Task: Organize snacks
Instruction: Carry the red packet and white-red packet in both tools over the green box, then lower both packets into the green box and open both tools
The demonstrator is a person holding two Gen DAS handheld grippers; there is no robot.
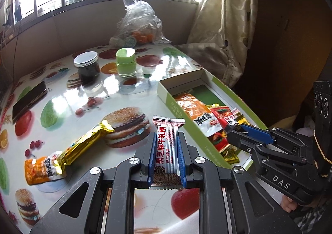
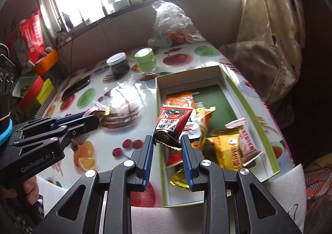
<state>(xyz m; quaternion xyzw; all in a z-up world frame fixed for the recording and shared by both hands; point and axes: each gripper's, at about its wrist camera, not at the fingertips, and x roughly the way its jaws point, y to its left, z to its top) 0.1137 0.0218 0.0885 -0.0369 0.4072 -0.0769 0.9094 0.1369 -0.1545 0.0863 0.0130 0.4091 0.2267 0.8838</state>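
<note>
My left gripper (image 1: 166,140) is shut on a white nougat packet (image 1: 167,147) with red lettering, held above the table left of the box. My right gripper (image 2: 167,140) hangs over the near end of the green-rimmed cardboard box (image 2: 257,113). Its jaws are apart, and a red and black snack packet (image 2: 173,124) sits at their tips, its crimped end between them. The box (image 1: 166,93) holds several packets, orange, red and gold. A gold packet (image 1: 83,144) and an orange packet (image 1: 39,169) lie on the table at the left.
On the fruit-print tablecloth (image 1: 68,113) stand a dark jar with a white lid (image 1: 87,66) and a green jar (image 1: 125,62). A phone (image 1: 29,100) lies at the left edge. A plastic bag with oranges (image 1: 141,24) sits at the back. Colourful boxes (image 2: 35,89) stand beside the table.
</note>
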